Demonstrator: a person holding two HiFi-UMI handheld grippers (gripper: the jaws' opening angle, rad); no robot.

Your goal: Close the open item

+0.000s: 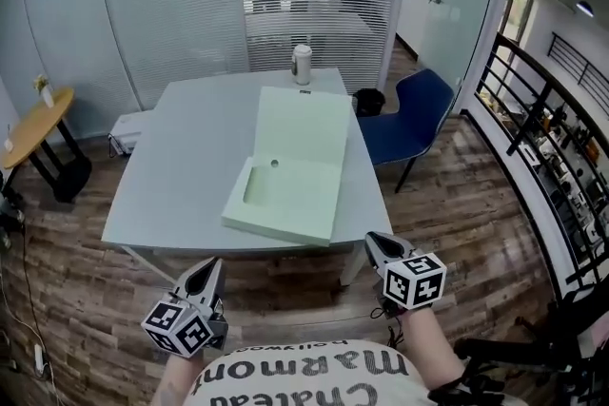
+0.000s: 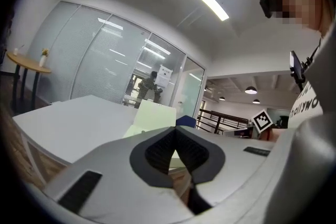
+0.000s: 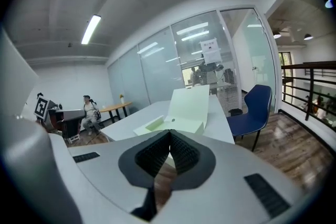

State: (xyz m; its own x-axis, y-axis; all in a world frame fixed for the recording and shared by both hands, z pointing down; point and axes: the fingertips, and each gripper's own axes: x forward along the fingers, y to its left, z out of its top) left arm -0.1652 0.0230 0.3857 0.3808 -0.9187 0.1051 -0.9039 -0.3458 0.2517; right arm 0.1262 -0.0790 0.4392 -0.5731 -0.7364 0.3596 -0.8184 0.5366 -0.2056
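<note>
A pale green flat box (image 1: 290, 168) lies open on the grey table (image 1: 190, 157). Its lid (image 1: 304, 124) is folded back toward the far side and its base (image 1: 285, 200) sits near the front edge. Both grippers hang below the table's front edge, short of the box and apart from it. The left gripper (image 1: 214, 264) is shut with nothing in it. The right gripper (image 1: 372, 241) is shut and empty too. The left gripper view has the box (image 2: 153, 115) just beyond the closed jaw tips (image 2: 176, 128). The right gripper view shows the box (image 3: 184, 110) past its closed tips (image 3: 169, 132).
A white lidded cup (image 1: 302, 64) stands at the table's far edge. A blue chair (image 1: 414, 114) and a small black bin (image 1: 368, 100) are to the right, a round wooden table (image 1: 33, 124) to the left. A black railing (image 1: 533, 138) runs along the right.
</note>
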